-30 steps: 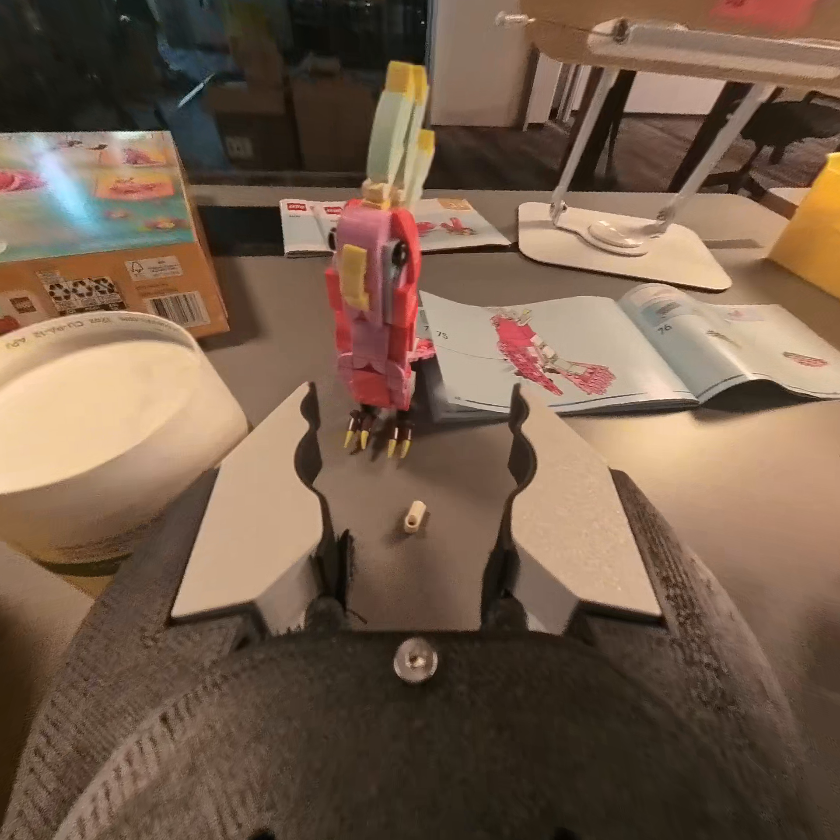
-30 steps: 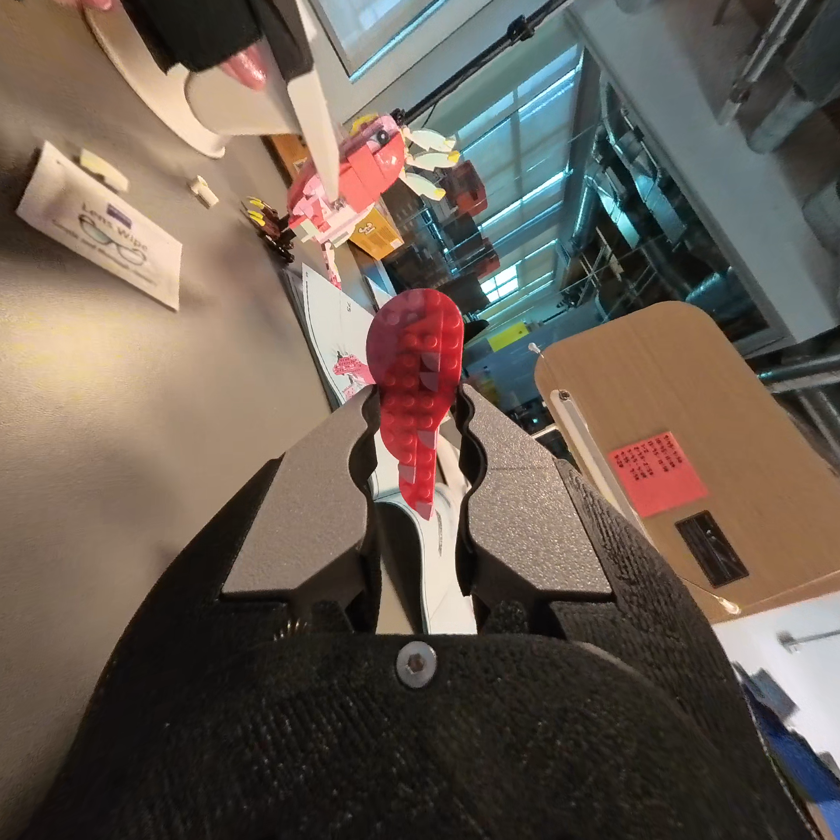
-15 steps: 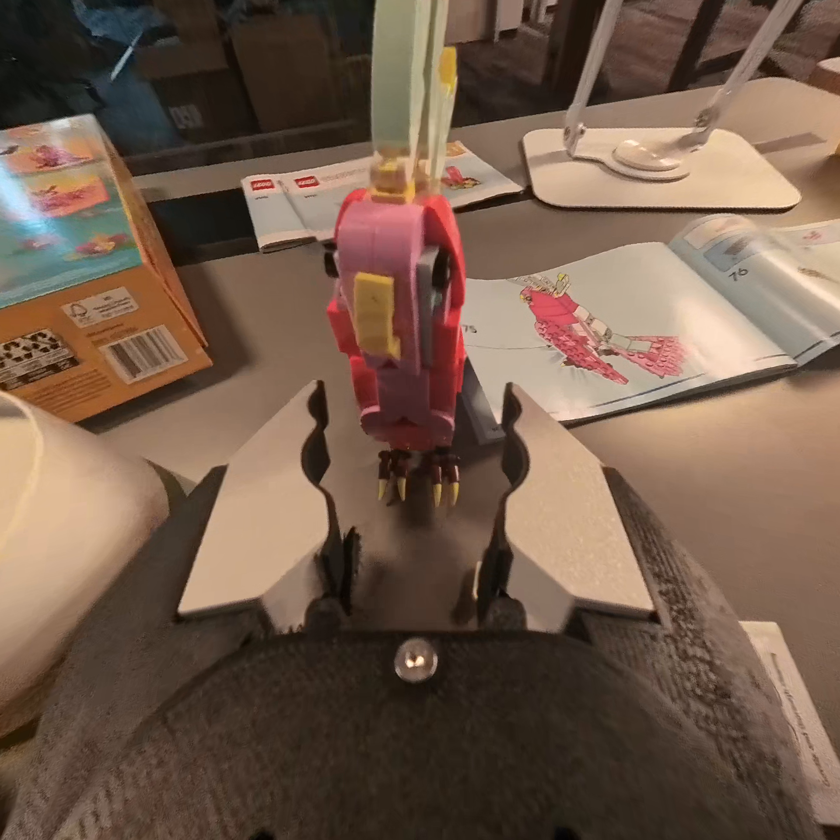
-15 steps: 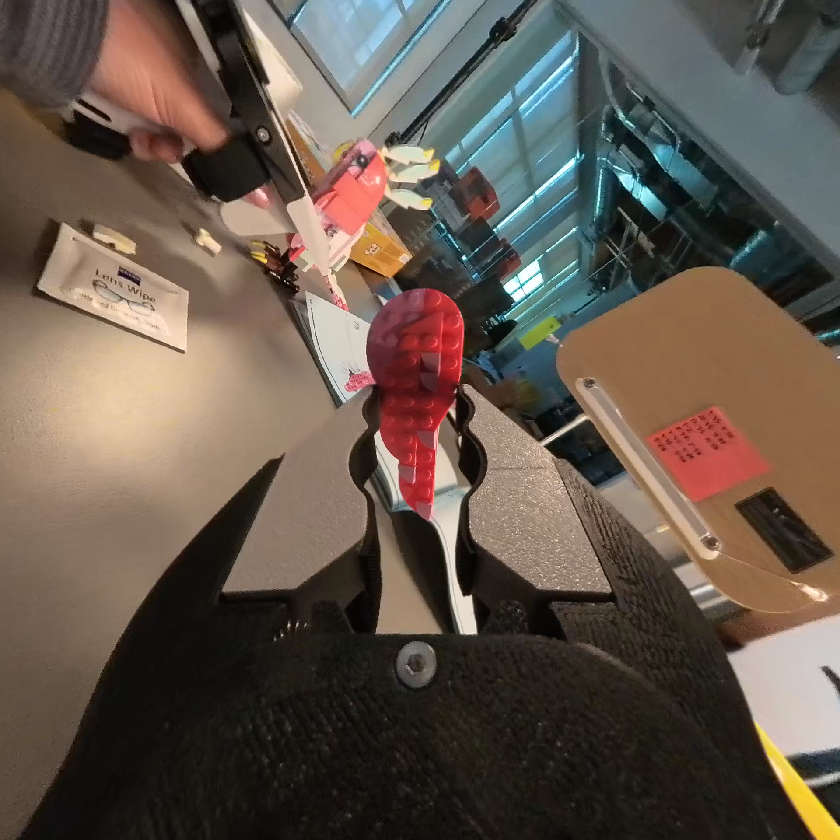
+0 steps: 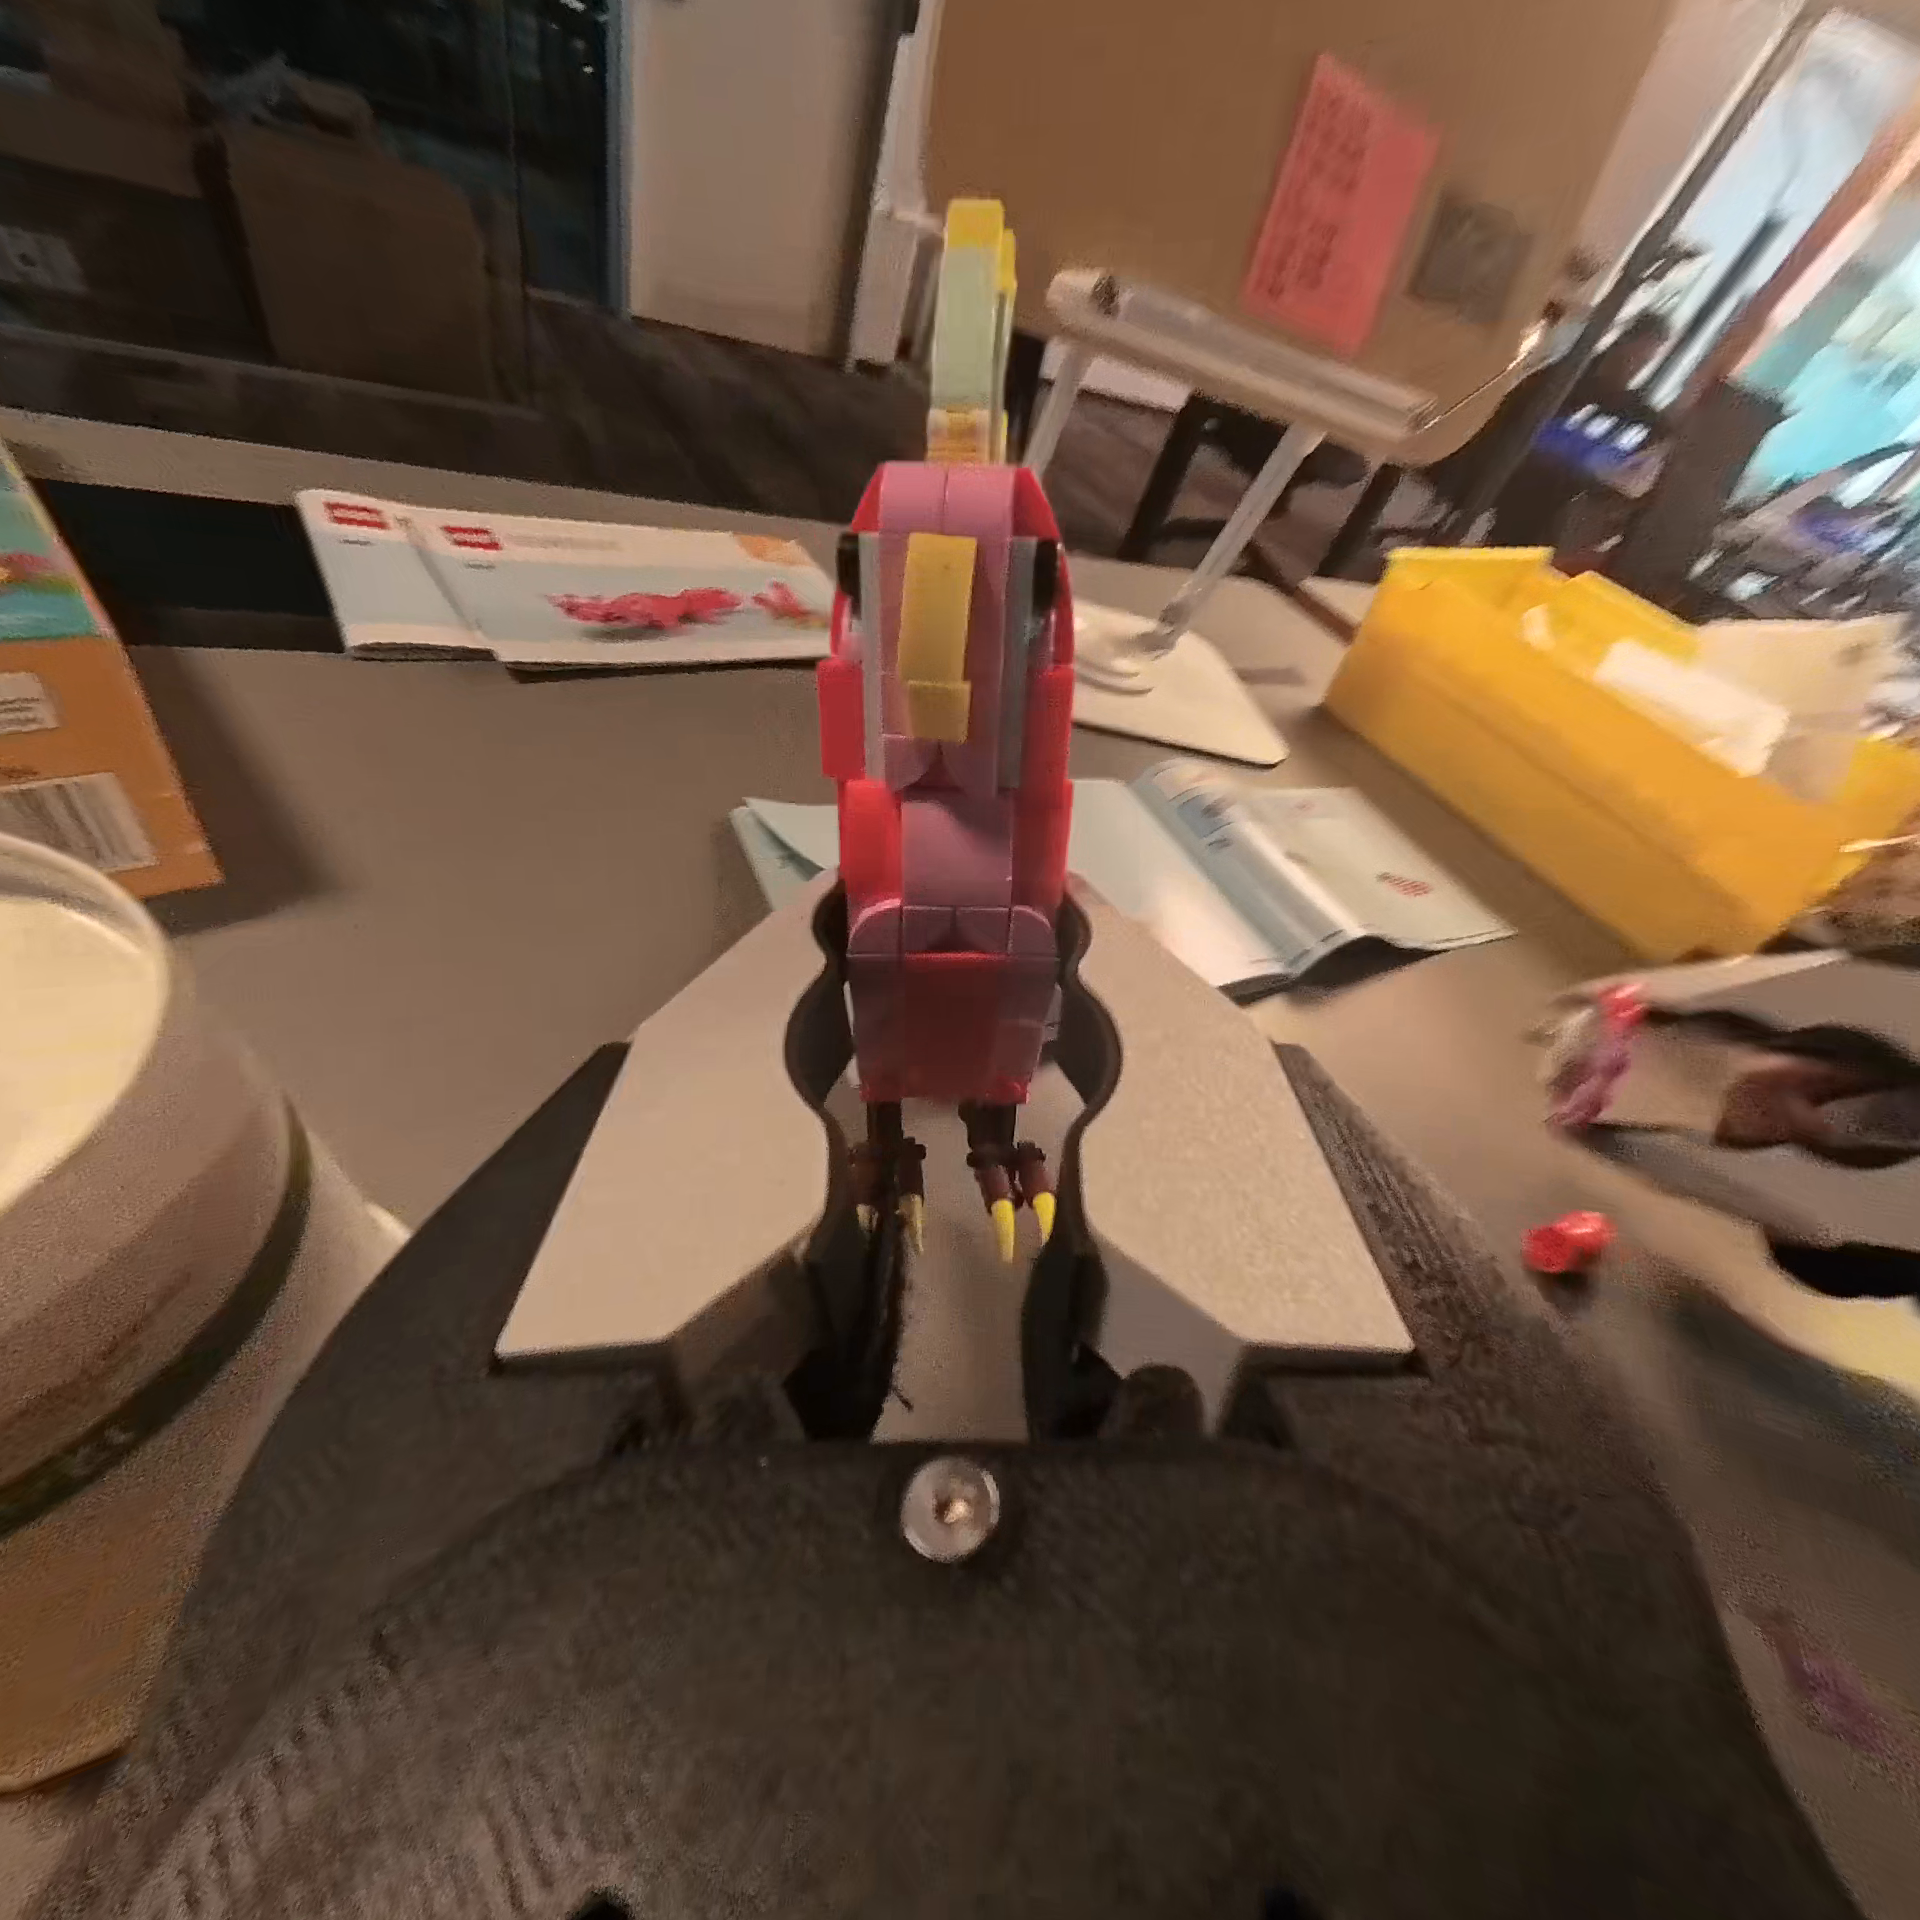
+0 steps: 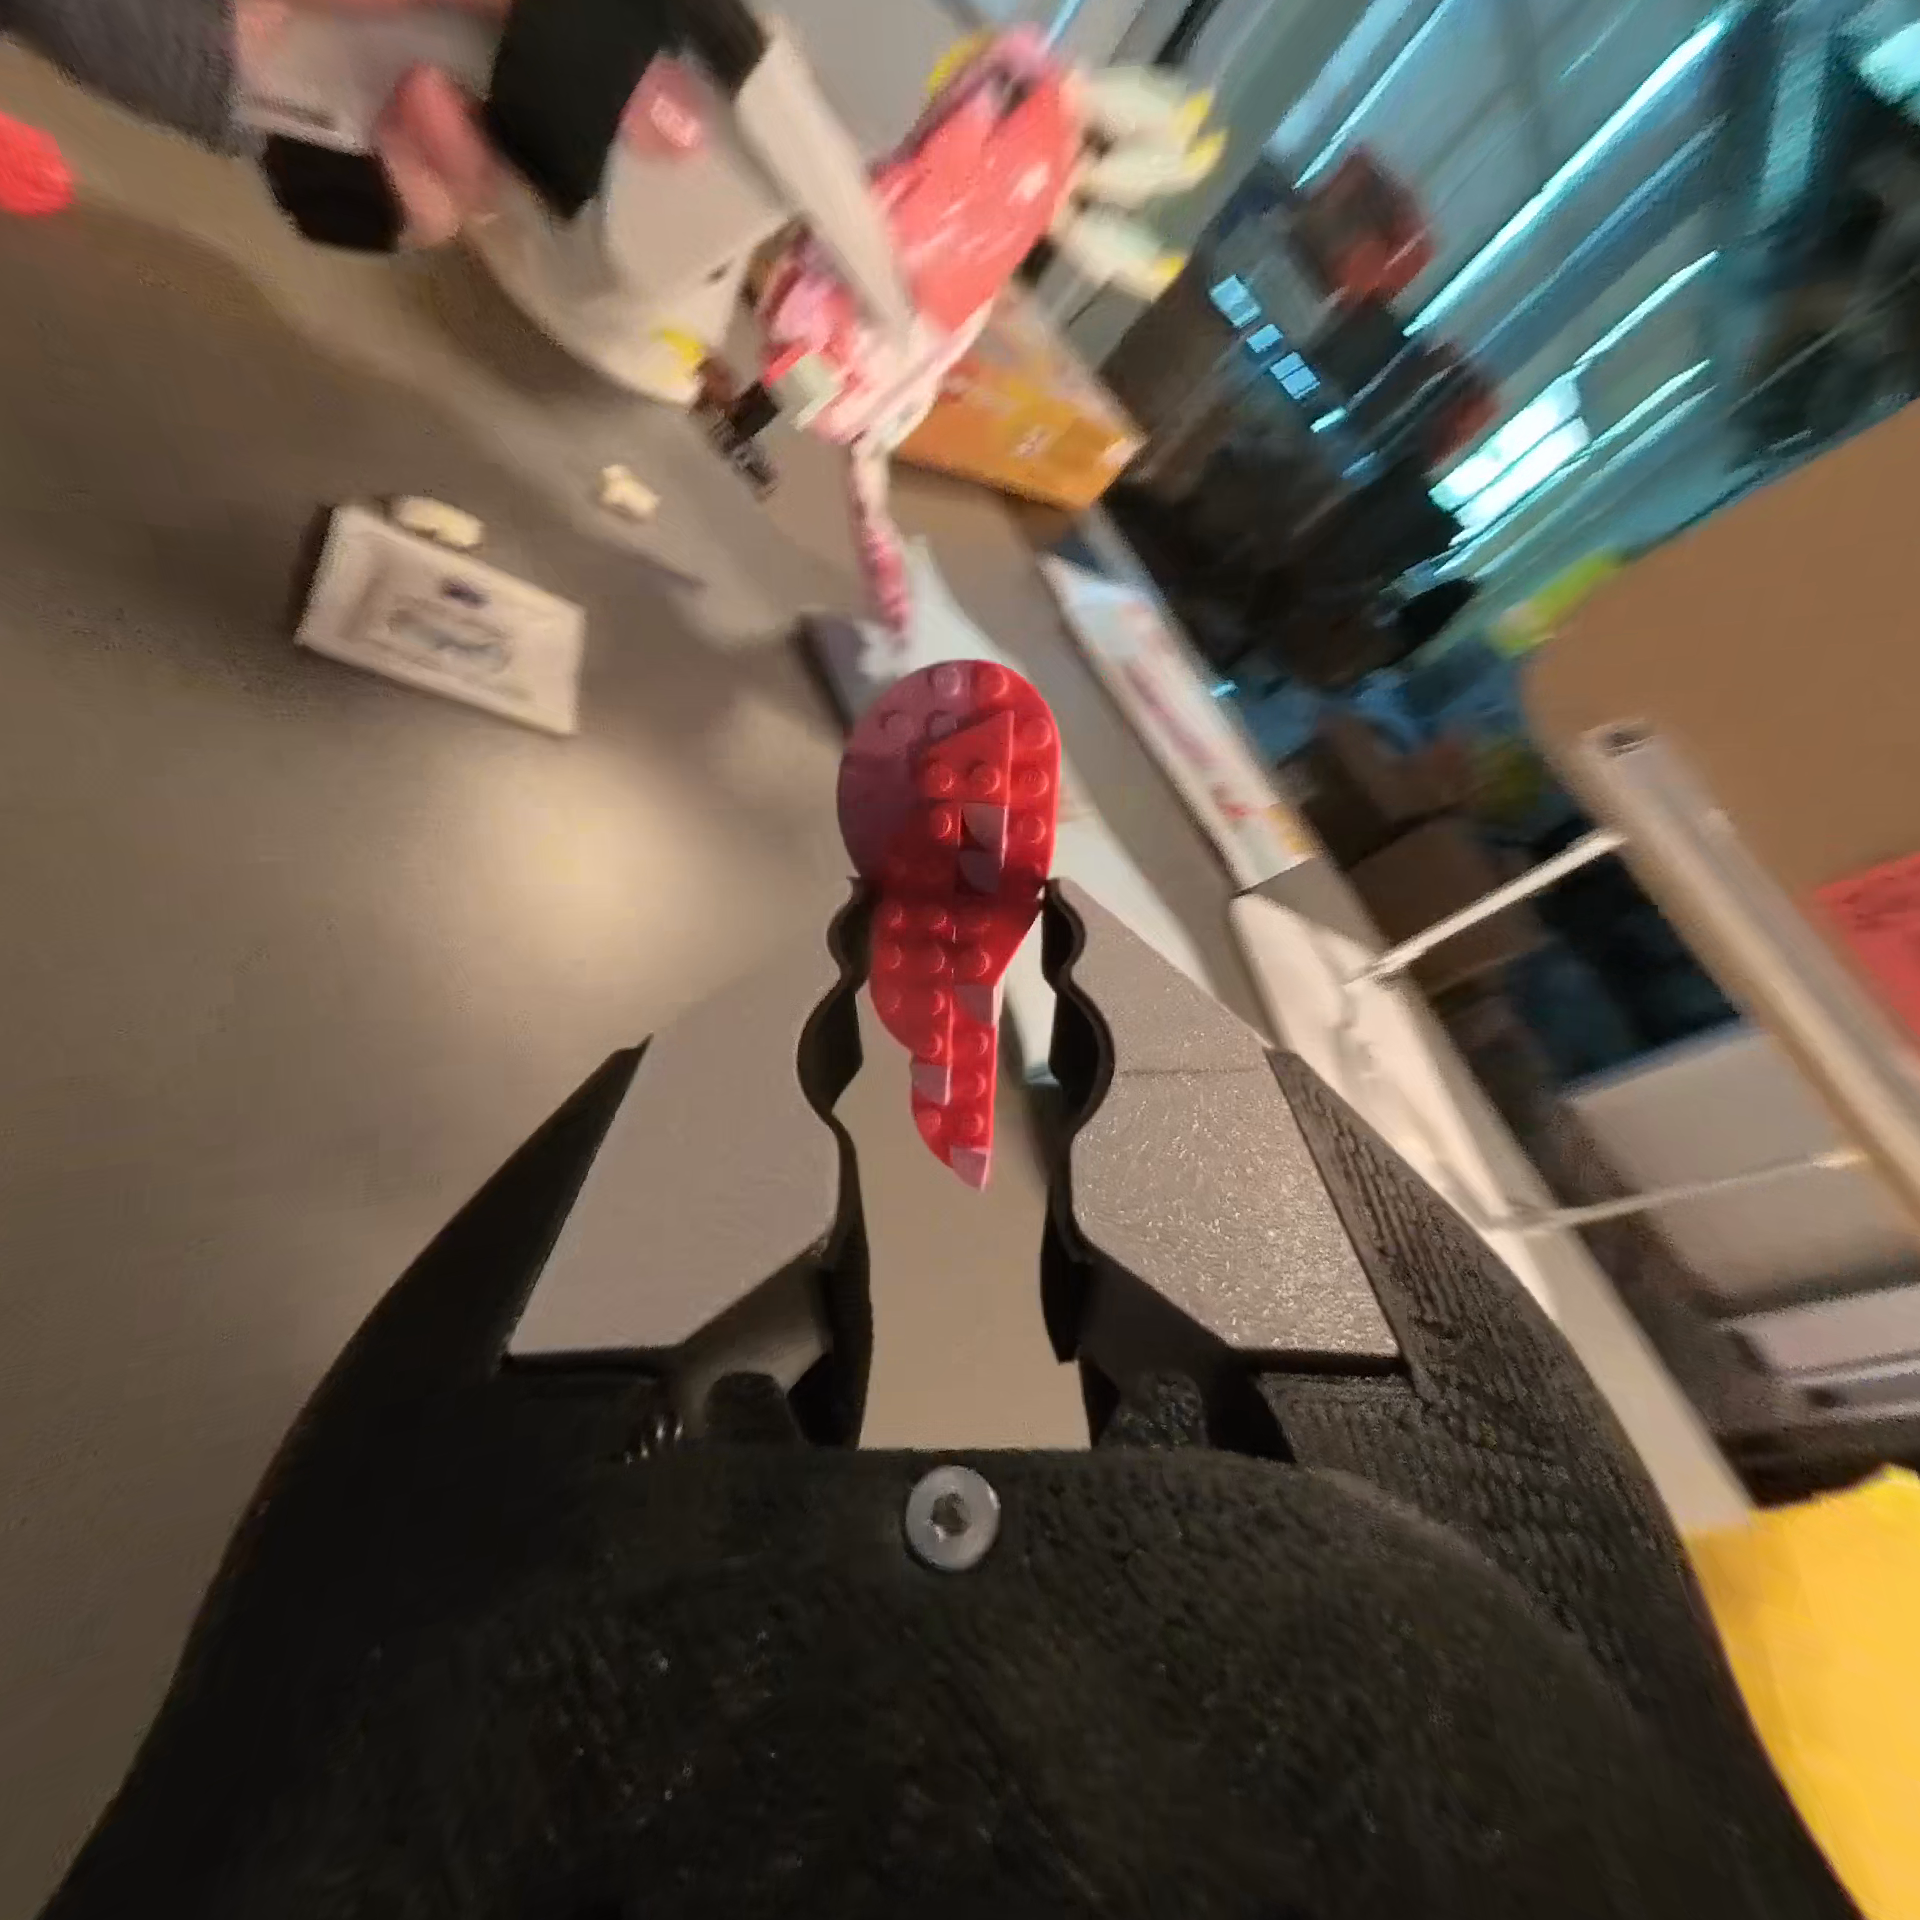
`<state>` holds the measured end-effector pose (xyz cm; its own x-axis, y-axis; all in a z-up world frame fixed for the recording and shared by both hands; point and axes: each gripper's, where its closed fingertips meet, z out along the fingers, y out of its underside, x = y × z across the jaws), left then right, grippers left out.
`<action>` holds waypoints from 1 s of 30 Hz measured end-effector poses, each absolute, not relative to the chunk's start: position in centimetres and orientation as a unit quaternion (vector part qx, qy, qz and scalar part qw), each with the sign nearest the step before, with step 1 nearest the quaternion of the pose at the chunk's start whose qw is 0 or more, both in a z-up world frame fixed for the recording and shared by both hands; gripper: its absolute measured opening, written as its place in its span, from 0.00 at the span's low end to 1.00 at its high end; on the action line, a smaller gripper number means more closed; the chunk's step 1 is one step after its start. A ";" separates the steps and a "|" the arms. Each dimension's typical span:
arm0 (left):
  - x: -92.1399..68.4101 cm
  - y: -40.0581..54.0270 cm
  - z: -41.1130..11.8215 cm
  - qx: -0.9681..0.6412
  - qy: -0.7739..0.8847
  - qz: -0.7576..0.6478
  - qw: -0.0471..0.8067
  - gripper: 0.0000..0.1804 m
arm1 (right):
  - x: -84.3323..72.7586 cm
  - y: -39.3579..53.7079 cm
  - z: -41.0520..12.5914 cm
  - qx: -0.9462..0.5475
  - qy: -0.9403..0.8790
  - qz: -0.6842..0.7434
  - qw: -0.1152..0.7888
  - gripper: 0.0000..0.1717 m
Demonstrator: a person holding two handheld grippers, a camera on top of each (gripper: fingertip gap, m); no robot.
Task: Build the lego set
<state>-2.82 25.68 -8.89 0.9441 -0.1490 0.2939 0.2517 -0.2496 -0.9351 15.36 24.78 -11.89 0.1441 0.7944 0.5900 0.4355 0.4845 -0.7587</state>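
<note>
My left gripper (image 5: 951,935) is shut on a brick-built bird (image 5: 951,790), red and pink with a yellow beak and a pale green crest. Both pads press on its lower body, and its clawed feet hang between the fingers. The bird faces my camera and stands upright. My right gripper (image 6: 954,904) is shut on a red studded wing piece (image 6: 951,821), which sticks out past the fingertips above the grey table (image 6: 312,987). In the right wrist view the bird (image 6: 966,229) shows blurred at the top, held by the left gripper with a person's hand (image 6: 436,177) behind it.
A white tub (image 5: 94,1091) stands at the left, with an orange box (image 5: 62,727) behind it. An open booklet (image 5: 1299,883), closed booklets (image 5: 582,603), a lamp base (image 5: 1174,696) and a yellow bin (image 5: 1600,748) lie beyond. A small red piece (image 5: 1569,1242) and a white packet (image 6: 447,623) lie on the table. Across from one pair of fingers to the other is roughly 20 cm. It is some 12 cm from my right tips to the white packet (image 6: 447,623).
My left gripper moved forward around the standing bird and its pads closed on the lower body; the view has swung right. My right gripper kept hold of the wing and shifted.
</note>
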 end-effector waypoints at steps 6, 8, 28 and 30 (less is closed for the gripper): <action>0.1 23.2 -5.9 -0.724 -0.061 -0.282 0.627 0.19 | 17.1 20.8 -13.8 -0.549 -0.694 0.216 0.413 0.18; 2.1 22.1 -5.6 -0.713 -0.061 -0.321 0.620 0.19 | 18.6 20.4 -14.0 -0.582 -0.689 0.227 0.369 0.18; 13.7 17.7 -6.5 -0.629 -0.187 -0.507 0.559 0.19 | 25.8 17.6 -11.4 -0.608 -0.634 0.017 0.478 0.54; 13.8 17.8 -6.1 -0.613 -0.208 -0.510 0.566 0.19 | 23.3 15.6 -9.0 -0.537 -0.625 0.019 0.567 0.56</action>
